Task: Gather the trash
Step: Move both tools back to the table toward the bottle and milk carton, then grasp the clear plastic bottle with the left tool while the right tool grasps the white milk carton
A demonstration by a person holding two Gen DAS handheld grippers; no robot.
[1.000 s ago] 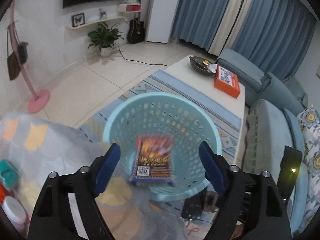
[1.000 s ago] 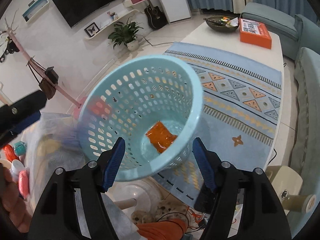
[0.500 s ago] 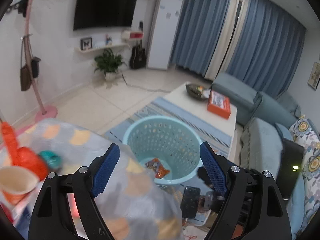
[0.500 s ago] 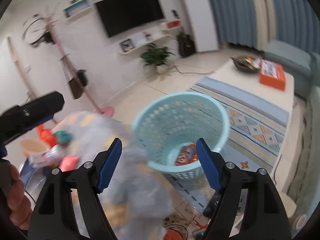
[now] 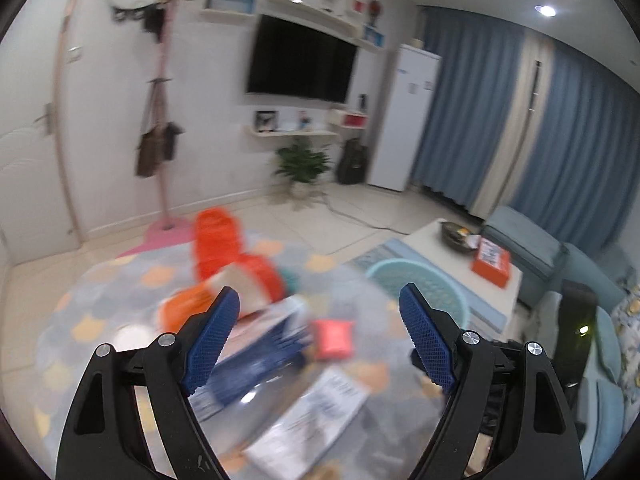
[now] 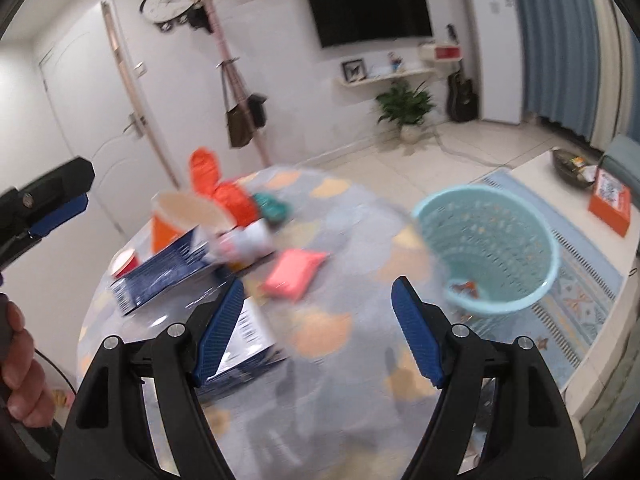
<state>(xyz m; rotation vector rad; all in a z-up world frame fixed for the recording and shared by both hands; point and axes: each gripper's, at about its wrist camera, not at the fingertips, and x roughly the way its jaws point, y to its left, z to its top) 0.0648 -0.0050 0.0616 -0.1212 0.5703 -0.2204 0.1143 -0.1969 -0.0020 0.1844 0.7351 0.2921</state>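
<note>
Trash lies on a round table (image 6: 332,332) with a patterned cloth: a pink packet (image 6: 294,274) (image 5: 334,334), dark blue booklets (image 6: 160,270) (image 5: 256,360), a white-and-blue box (image 6: 246,340), an orange cup (image 6: 176,216), an orange bag (image 6: 216,188) (image 5: 224,246) and a teal item (image 6: 272,206). A light blue perforated basket (image 6: 486,248) (image 5: 416,284) stands on the floor right of the table, with orange wrappers (image 6: 466,290) inside. My left gripper (image 5: 318,344) is open and empty above the table. My right gripper (image 6: 318,330) is open and empty over the table's near side.
A white coffee table (image 6: 560,184) with an orange box (image 6: 610,202) and a dark bowl (image 6: 570,162) stands behind the basket on a blue rug. A teal sofa (image 5: 600,320) is at the right. A pink coat stand (image 5: 160,160) is behind the table.
Both grippers have swung up and left, away from the basket and back over the table. A printed packet seen falling into the basket a second ago now lies inside it.
</note>
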